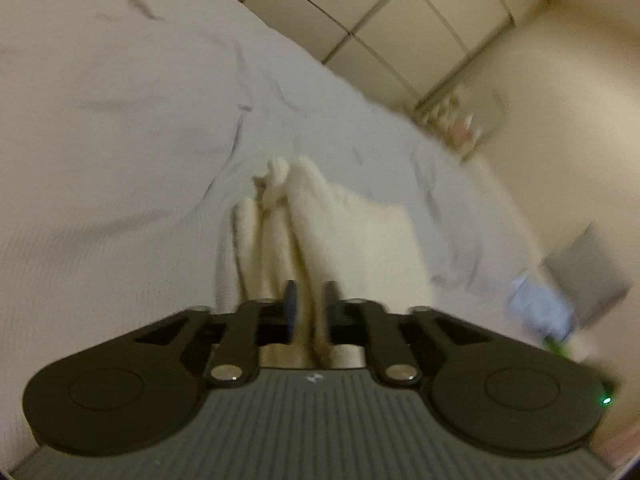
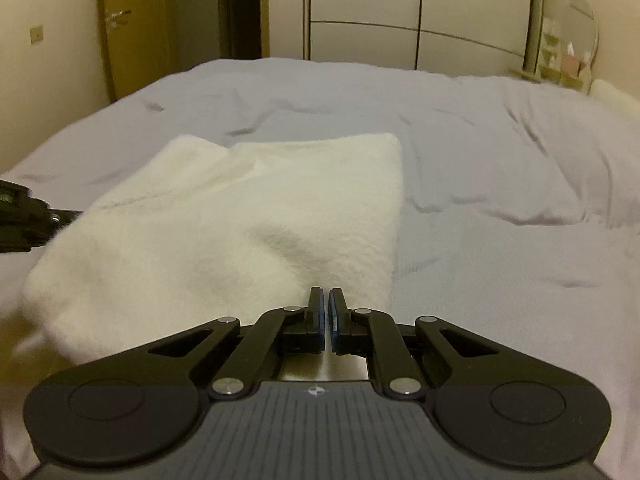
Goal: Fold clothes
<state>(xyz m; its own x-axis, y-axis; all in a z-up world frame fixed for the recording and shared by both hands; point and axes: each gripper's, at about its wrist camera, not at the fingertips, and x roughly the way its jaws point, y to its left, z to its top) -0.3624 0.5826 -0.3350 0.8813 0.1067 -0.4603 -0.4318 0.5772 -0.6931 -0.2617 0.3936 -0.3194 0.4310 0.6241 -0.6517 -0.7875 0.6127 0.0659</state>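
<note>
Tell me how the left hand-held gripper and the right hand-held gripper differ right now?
The left hand-held gripper has a gap between its jaws, with folds of the fluffy cream-white garment running through it; the right hand-held gripper is almost fully shut, nothing visibly between its pads. The left view is motion-blurred and tilted; the right is sharp and level. Both are black with blue pads, at the same garment on the pale bedspread.
</note>
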